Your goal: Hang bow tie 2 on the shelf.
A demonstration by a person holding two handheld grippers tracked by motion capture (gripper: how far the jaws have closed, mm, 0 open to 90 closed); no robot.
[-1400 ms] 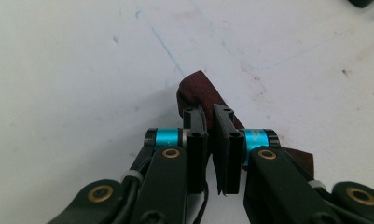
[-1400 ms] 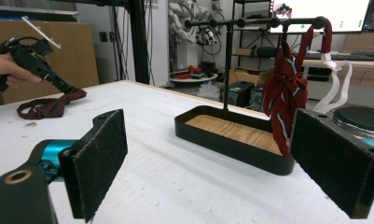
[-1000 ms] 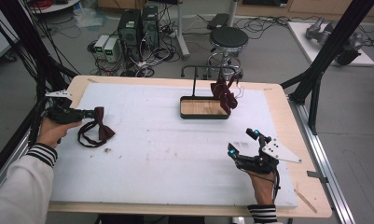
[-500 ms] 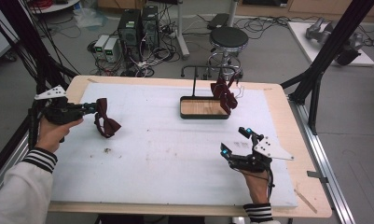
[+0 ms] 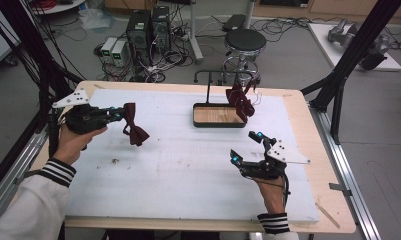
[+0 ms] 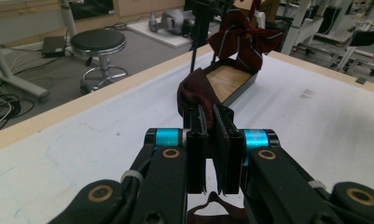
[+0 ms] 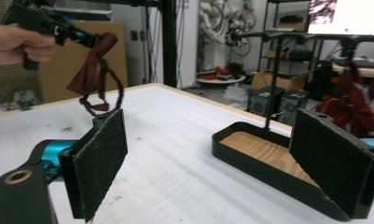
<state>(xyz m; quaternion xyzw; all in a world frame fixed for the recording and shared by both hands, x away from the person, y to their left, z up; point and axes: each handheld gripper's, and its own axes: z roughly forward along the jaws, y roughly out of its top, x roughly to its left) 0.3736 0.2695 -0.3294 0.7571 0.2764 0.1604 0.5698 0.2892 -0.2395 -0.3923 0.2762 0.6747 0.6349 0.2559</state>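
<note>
**Bow tie in the air, stand off at two o'clock**

Our left gripper [image 5: 119, 114] has its jaws pinched nearly together on a dark red bow tie [image 5: 134, 131], which hangs clear of the white table cover [image 5: 178, 170], its strap loop dangling below. In the left gripper view the cloth [image 6: 197, 91] bunches out past the pads, and only a scrap of it peeks below them, so how much of the tie sits in the grip we cannot say.

The relation that matters: from the held tie, the black stand [image 5: 221, 76] with its wood-floored tray [image 5: 214, 116] lies at about three o'clock in the high view, well apart across the cover. Its top bar runs nine to three, across the far side of the table. Another dark red bow tie [image 5: 239, 100] already hangs from that bar at the right end. We judge the left stretch of the bar to be the free spot, and the left gripper is the nearer tool to it.

Our right gripper [image 5: 247, 146] waits with its jaws spread wide and nothing between them, at six o'clock from the tray and near it.

Hard to make out: the hung tie's attachment to the bar, and the bar's hooks, if any. In the right gripper view the near pad [image 7: 334, 163] cuts off the tray's right end.
</note>
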